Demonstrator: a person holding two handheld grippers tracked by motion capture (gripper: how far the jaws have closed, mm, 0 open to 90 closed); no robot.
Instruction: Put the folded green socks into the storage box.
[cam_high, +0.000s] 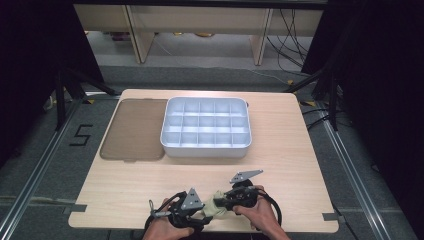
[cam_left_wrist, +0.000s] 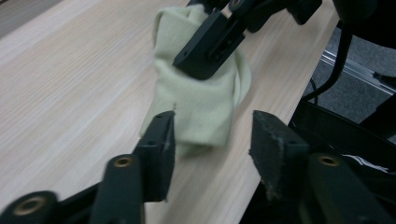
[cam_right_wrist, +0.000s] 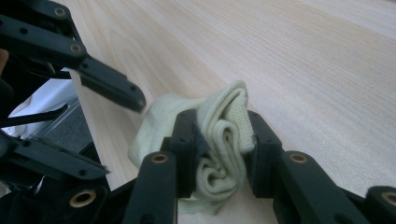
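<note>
Right claw (cam_right_wrist: 219, 140) is clenched on a bunched pale green sock (cam_right_wrist: 219, 149) at the near edge of the bench (cam_high: 280, 150). Left claw (cam_left_wrist: 212, 135) stands released, its jaws spread either side of the sock's end without pressing it. A white compartment tray (cam_high: 206, 146) sits mid-bench, well apart.

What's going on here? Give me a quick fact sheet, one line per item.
held thing: rolled pale yellow-green cloth, near the table's front edge
right gripper: jaws pressed on the cloth from both sides
left gripper: jaws apart, cloth's end between them, not squeezed
table: light wood
tray: white, many compartments, looks empty, mid-table
mat: flat brown sheet, just left of the tray
hands: both at the front edge
</note>
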